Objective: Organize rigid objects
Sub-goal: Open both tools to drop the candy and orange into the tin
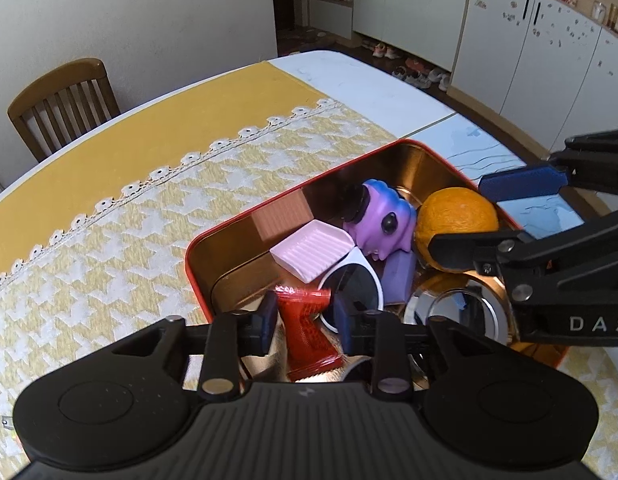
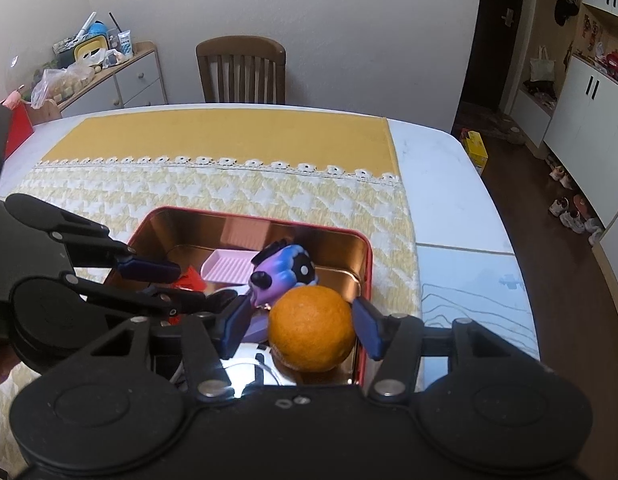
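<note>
A red tin box (image 1: 237,226) (image 2: 365,264) with a shiny gold inside stands on the table. In it lie a pink ridged tray (image 1: 311,254) (image 2: 229,266), a purple-blue toy figure (image 1: 383,220) (image 2: 281,276), an orange (image 1: 455,222) (image 2: 311,328), a lilac block (image 1: 397,276), a white ring with a dark lens (image 1: 355,284) and a mirror-like disc (image 1: 457,312). My left gripper (image 1: 305,320) (image 2: 165,286) is shut on a red ribbed piece (image 1: 307,328) over the box's near end. My right gripper (image 2: 299,330) (image 1: 501,208) is open, its fingers either side of the orange.
The box rests on a yellow-and-white patterned cloth (image 1: 109,264) (image 2: 229,188) with a lace band. A wooden chair (image 1: 63,104) (image 2: 241,70) stands at the table's far side. Bare white tabletop (image 2: 469,280) lies to the right. Cabinets and shoes line the floor beyond.
</note>
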`<act>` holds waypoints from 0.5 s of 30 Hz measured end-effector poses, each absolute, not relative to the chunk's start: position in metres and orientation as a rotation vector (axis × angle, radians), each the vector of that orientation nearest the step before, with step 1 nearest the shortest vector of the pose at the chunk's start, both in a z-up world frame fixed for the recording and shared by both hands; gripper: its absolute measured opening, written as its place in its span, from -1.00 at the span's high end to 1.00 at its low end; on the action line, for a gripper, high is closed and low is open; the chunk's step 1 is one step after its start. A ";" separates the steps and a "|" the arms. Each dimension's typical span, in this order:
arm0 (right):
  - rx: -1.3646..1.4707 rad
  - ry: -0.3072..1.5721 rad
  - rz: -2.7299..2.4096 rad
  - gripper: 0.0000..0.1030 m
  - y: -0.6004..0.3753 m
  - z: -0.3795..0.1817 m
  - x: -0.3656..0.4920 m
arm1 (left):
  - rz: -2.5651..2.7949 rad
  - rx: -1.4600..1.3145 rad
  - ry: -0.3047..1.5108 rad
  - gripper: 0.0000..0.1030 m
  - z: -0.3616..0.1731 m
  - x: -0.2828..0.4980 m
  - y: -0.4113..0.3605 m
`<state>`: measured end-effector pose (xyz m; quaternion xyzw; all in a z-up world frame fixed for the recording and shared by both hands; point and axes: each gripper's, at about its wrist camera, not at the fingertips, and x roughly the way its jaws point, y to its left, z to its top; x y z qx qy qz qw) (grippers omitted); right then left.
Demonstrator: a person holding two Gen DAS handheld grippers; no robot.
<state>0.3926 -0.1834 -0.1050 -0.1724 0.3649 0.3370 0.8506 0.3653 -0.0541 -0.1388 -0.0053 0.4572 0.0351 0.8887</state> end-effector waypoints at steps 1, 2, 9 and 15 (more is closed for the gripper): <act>-0.360 0.769 0.709 -0.12 -0.184 -0.105 0.391 | 0.069 -0.018 0.944 0.36 -0.136 0.363 -0.053; -0.357 0.769 0.709 -0.14 -0.184 -0.104 0.389 | 0.064 -0.023 0.938 0.31 -0.134 0.360 -0.053; -0.331 0.760 0.714 -0.23 -0.190 -0.092 0.373 | 0.028 -0.053 0.874 -0.02 -0.113 0.335 -0.050; -0.286 0.725 0.722 -0.43 -0.194 -0.074 0.349 | 0.020 -0.069 0.825 -0.02 -0.095 0.306 -0.041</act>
